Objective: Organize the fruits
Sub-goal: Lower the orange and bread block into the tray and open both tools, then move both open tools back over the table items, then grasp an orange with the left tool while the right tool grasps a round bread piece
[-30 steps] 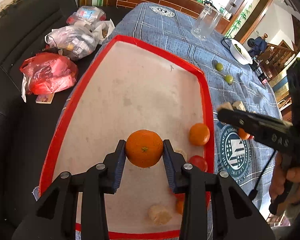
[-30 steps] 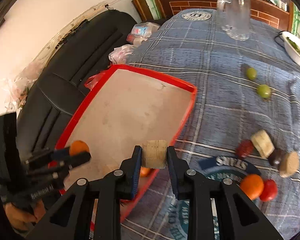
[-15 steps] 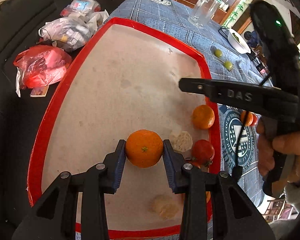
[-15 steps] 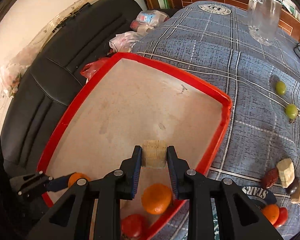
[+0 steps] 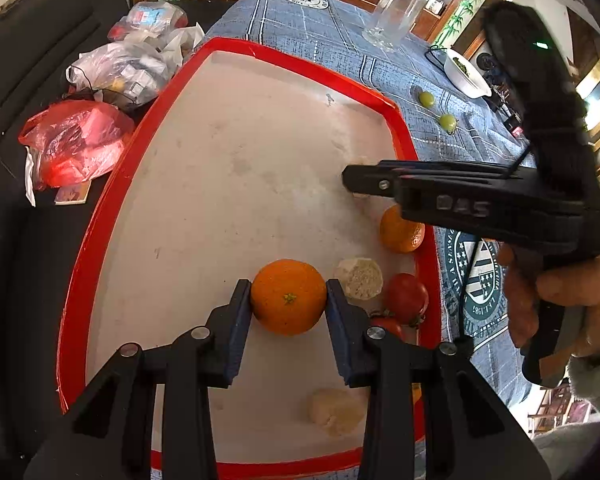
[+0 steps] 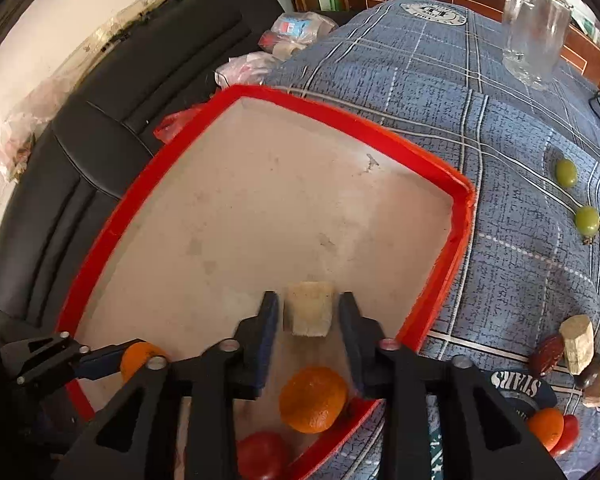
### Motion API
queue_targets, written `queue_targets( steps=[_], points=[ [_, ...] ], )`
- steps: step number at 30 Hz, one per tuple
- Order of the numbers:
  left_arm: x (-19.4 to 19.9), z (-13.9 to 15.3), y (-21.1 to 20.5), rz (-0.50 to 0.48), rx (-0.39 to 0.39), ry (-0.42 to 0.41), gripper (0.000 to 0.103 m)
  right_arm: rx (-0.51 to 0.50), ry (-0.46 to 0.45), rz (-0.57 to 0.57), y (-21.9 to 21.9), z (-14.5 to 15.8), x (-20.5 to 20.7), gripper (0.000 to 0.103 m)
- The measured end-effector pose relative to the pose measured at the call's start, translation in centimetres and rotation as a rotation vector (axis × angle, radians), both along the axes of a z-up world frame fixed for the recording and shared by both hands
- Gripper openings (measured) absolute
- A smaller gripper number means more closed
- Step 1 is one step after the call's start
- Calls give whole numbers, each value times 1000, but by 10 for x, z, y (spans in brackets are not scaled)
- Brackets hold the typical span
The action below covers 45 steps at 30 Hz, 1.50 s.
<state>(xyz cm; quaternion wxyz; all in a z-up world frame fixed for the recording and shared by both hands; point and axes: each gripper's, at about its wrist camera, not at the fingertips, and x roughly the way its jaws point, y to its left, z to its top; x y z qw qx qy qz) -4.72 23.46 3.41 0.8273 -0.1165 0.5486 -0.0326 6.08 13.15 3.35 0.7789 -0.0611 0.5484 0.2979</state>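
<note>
Left gripper (image 5: 288, 304) clamped on an orange (image 5: 288, 297), pads pressed to both its sides, held low over the near part of the red tray (image 5: 100, 216). Right gripper (image 6: 309, 316) opening, jaws parted from a pale fruit chunk (image 6: 309, 314) between them, narrow gaps visible on either side; resting on the tray floor or just above it, impossible to tell. Judged roughly half done: several pieces already inside the tray, clustered along its near right edge, with most of the floor bare. Counted there, nearest first: a pale lump (image 5: 334, 412) close to the front rim, a tomato (image 5: 406, 296) with a second one partly hidden beside it, another pale chunk (image 5: 359, 278) just beside the held orange, then a second orange (image 5: 400, 232) against the right rim. Left outside on the blue cloth (image 6: 420, 80): a small orange (image 6: 545, 428) touching a red fruit (image 6: 568, 434), a dark red date (image 6: 546, 355) among two more pale chunks (image 6: 577, 343), and farther off two green grapes (image 6: 587, 220) lying apart. Farther still, an empty glass mug (image 6: 534, 30) and a white bowl (image 5: 466, 74) holding something green. Off the cloth, plastic bags (image 5: 76, 144) on a black seat.
</note>
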Motion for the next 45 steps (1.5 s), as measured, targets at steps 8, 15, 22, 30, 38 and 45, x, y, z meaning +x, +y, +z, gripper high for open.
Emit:
queue_targets(
  steps=[8, 15, 22, 30, 38, 45],
  points=[
    [4, 12, 4, 46, -4, -33, 57, 81, -45, -34, -33, 36, -10, 57],
    [15, 25, -9, 45, -3, -74, 60, 82, -80, -106, -78, 51, -15, 60],
    [27, 33, -46, -31, -9, -93, 60, 80, -84, -209, -141, 53, -25, 61],
    [33, 38, -100, -167, 16, -109, 60, 87, -35, -384, -224, 36, -47, 61],
    [39, 35, -143, -278, 23, -94, 60, 112, 26, -508, -283, 15, -64, 60],
    [48, 18, -191, -420, 83, -54, 60, 91, 12, -520, -294, 16, -68, 55]
  ],
)
